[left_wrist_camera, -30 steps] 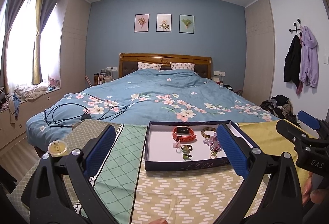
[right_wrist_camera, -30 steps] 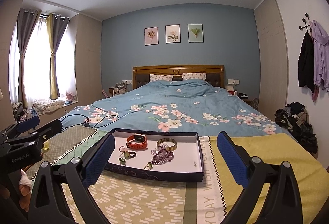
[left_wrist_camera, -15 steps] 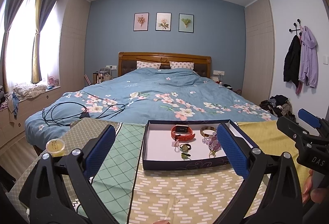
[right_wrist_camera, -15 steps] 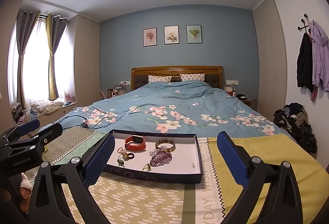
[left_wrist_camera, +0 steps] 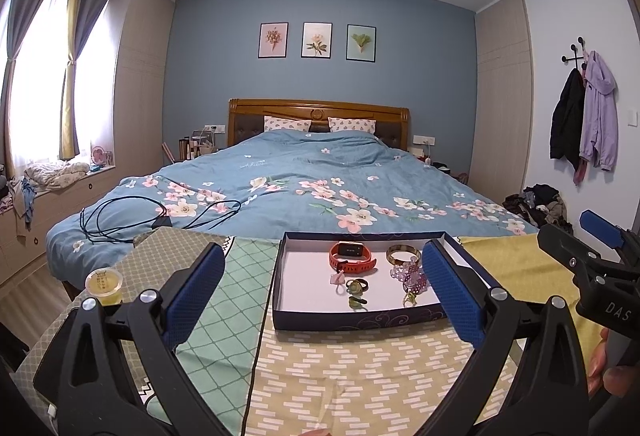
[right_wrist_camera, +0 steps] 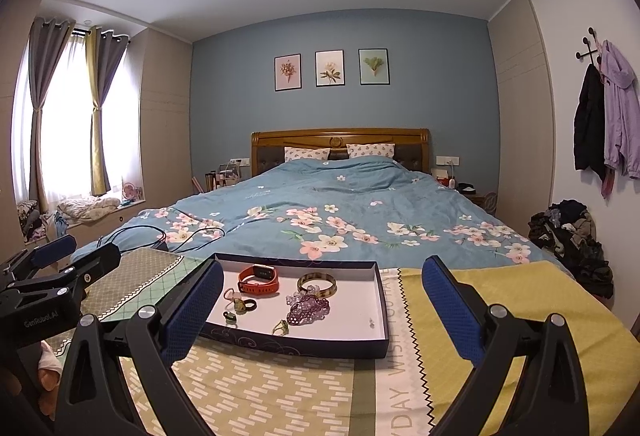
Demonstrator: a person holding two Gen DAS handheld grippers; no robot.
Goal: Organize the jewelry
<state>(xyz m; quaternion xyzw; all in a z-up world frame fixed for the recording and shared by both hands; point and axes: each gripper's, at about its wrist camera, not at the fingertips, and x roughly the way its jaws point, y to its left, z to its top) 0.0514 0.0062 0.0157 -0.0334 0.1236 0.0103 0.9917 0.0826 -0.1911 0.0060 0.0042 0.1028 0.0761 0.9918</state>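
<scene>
Jewelry tray [left_wrist_camera: 360,318] lies ahead of left tongs [left_wrist_camera: 322,284], right tongs [right_wrist_camera: 320,296]; both spread, empty.

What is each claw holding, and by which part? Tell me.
Nothing is held. The left claw and the right claw are both open and empty, short of the tray; the jewelry, such as the red watch, lies untouched inside.

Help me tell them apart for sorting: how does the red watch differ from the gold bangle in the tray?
The red watch is a red strap with a rectangular face; the gold bangle is a plain, closed brownish-gold ring. The watch lies left of centre, the bangle to its right, nearer the purple beads. Both rest at the back of the tray, untouched.
</scene>
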